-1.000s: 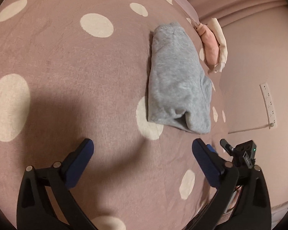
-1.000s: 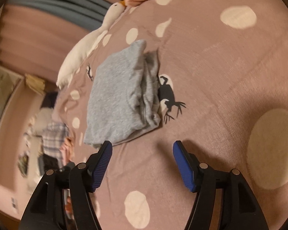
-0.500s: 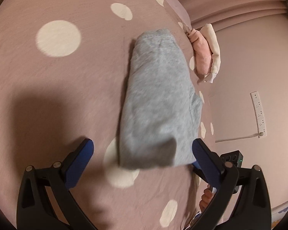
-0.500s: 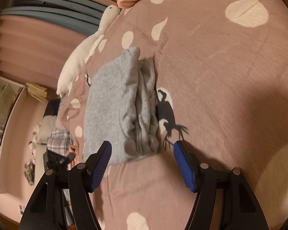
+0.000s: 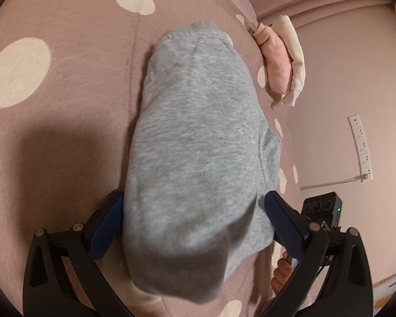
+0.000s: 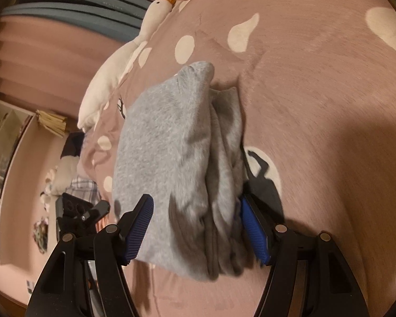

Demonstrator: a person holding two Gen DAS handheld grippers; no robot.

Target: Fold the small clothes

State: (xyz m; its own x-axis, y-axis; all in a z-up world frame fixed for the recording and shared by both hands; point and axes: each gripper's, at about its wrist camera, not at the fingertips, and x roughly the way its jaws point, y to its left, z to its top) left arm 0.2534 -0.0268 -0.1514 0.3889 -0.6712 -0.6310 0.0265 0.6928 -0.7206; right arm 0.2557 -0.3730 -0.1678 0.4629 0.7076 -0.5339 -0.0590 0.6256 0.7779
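A folded grey sweatshirt (image 5: 198,132) lies on the mauve polka-dot bedspread (image 5: 66,92). My left gripper (image 5: 195,227) is open, its blue pads on either side of the garment's near end. In the right wrist view the same grey bundle (image 6: 177,163) shows its stacked folded edges on the right side. My right gripper (image 6: 198,227) is open and straddles the bundle's near end, the right pad (image 6: 253,229) against the folded edge.
A pink and cream folded garment (image 5: 279,60) lies at the bed's far right edge. A white goose plush (image 6: 124,60) lies along the bed's left side. A wall power strip (image 5: 361,145) is on the right. A shelf with clutter (image 6: 2,158) stands beyond the bed.
Both grippers have moved forward to the grey bundle, from well short of it to having its near ends between their open fingers.
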